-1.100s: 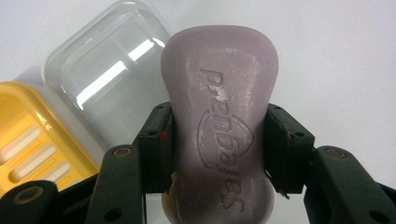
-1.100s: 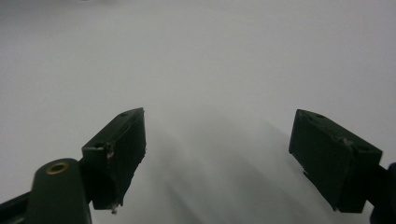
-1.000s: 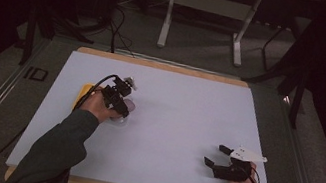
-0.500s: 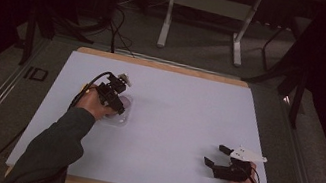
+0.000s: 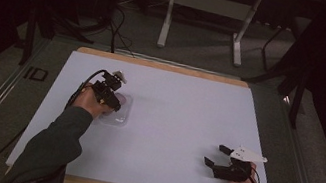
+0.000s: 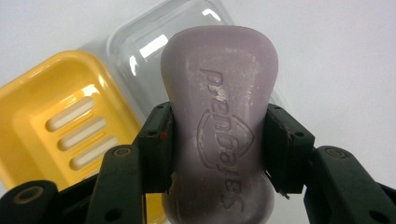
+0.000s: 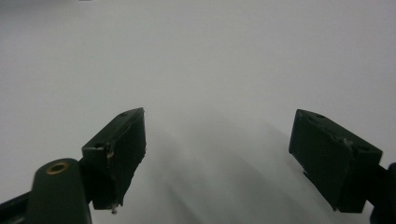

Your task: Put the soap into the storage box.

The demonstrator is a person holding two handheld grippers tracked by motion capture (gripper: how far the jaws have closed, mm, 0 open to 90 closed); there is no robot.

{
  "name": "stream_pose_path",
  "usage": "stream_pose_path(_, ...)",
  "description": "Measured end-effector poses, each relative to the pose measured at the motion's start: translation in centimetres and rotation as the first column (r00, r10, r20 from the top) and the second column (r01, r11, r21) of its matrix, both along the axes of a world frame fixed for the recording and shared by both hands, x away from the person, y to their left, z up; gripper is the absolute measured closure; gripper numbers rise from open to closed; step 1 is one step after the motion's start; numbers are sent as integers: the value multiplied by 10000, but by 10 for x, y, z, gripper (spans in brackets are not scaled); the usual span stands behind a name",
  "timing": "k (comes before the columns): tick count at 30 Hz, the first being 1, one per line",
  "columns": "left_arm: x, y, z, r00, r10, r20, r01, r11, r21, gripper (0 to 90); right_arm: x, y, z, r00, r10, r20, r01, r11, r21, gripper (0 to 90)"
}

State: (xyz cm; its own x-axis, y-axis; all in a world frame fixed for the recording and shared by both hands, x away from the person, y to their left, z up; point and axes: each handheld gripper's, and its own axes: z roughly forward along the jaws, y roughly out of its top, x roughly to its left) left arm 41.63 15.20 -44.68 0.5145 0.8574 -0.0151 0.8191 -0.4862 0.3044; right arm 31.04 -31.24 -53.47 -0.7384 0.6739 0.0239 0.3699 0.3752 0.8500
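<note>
the left tool [image 6: 217, 154] grips a purple soap bar [image 6: 219, 116] by its narrow middle, above a clear lid [image 6: 140, 51] beside a yellow soap dish [image 6: 60, 126] on the white desk [image 5: 188, 111], while the right tool [image 7: 217, 158] rests wide open and empty near the desk's front right corner.

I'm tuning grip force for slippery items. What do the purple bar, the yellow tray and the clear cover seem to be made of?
Purple bar: looks like solid soap, matte and waxy, with an embossed logo and whitish scuffs.
Yellow tray: apparently moulded plastic, smooth and slightly glossy, with slotted drain holes.
Clear cover: likely thin rigid plastic, transparent, with bright glare streaks.
</note>
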Motion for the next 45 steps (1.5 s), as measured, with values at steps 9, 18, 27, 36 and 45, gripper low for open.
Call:
stream_pose_path(9, 1, 6, 3, 9996, 241, 119, -241, 9997, -9, 501, 0, 0, 0, 10000, -3, 26, 3, 10000, 5, 183)
stream_pose_path(18, 1, 11, 7, 9985, 463, 300, -462, 9989, -28, 501, 0, 0, 0, 10000, 1, 26, -1, 10000, 2, 183)
stream_pose_path(27, 3, 18, 6, 9962, 832, 262, -831, 9965, -30, 501, -1, 0, 0, 10000, -17, 26, 17, 10000, -4, 183)
stream_pose_path(36, 3, 23, 6, 9930, 1135, 341, -1135, 9935, -4, 501, -1, 0, 0, 10000, -24, 33, 24, 10000, -4, 183)
stream_pose_path(45, 3, 30, 6, 9884, 1465, 398, -1466, 9892, 7, 500, -1, 0, 0, 10000, -26, 37, 26, 10000, -5, 183)
